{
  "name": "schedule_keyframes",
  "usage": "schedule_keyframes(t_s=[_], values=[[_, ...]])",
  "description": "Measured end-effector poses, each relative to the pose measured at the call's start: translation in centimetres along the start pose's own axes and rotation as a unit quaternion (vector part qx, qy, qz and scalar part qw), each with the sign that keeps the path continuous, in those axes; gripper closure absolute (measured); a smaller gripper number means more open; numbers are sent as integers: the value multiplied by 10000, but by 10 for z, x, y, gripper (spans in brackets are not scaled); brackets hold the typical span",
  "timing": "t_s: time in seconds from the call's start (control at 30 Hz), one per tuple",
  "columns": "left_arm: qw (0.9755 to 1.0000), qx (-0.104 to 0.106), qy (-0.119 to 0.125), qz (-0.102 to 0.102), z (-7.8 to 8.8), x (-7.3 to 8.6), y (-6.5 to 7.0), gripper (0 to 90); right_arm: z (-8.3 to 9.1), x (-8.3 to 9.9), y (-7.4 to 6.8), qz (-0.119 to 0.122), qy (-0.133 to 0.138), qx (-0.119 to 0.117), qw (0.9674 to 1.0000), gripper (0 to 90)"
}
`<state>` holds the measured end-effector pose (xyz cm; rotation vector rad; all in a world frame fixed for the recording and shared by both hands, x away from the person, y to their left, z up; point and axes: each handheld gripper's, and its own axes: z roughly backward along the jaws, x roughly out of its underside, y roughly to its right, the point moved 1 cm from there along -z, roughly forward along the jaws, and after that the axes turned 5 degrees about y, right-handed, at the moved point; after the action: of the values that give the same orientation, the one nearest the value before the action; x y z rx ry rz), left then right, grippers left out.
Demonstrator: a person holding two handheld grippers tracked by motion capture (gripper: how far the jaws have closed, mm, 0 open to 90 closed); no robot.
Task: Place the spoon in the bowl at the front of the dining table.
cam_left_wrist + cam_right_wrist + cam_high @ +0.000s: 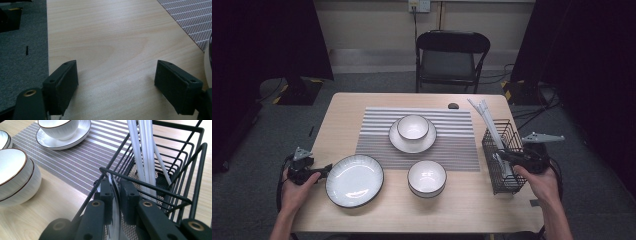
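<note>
Black wire mesh surrounds my right claw [115, 192], which is pushed down inside the black wire cutlery basket [507, 175] at the right edge of the pale wooden table [462, 210]. Its jaws are pinched on a thin white utensil [115, 212] standing in the basket; I cannot tell what kind of utensil it is. Beside it, several long white sticks [143, 152] lean up and out of the same basket toward the far side.

My left claw [116, 82] sits low at the near left corner of the table with its jaws spread wide and nothing but bare wood between them. In the high view it lies just beside the rim of the large white plate with a dark edge [354, 180].

On the grey striped placemat [377, 145] in the middle, a white bowl [413, 126] rests on a white saucer [399, 142]. A second white bowl with a dark rim [427, 177] stands on bare wood just off the mat's near edge, between the plate and the basket. A black folding chair [452, 55] stands beyond the far edge.
</note>
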<state>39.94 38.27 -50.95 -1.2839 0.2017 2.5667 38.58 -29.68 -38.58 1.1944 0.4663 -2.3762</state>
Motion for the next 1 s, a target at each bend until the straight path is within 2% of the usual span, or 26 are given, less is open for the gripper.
schedule_keyframes(t_s=[0.2, 0.63, 0.8, 0.87, 1.0], values=[[10000, -1, -2, -1, 0, 0, 0, 187, 4, 0, 0, 185, 98, -91, 9997, 828], [10000, 5, 0, 9, 0, 0, 0, 187, 9, 1, 2, 134, 148, -136, 9997, 830], [10000, 5, 0, 10, 0, 0, 0, 187, 14, 3, 6, 102, 319, -183, 9993, 837], [10000, 5, 0, 9, 0, 0, 0, 187, 17, 3, 9, 14, 418, -140, 9990, 844], [10000, 5, 1, 12, 0, 0, 0, 187, 18, 1, 10, 6, 439, -125, 9990, 848]])
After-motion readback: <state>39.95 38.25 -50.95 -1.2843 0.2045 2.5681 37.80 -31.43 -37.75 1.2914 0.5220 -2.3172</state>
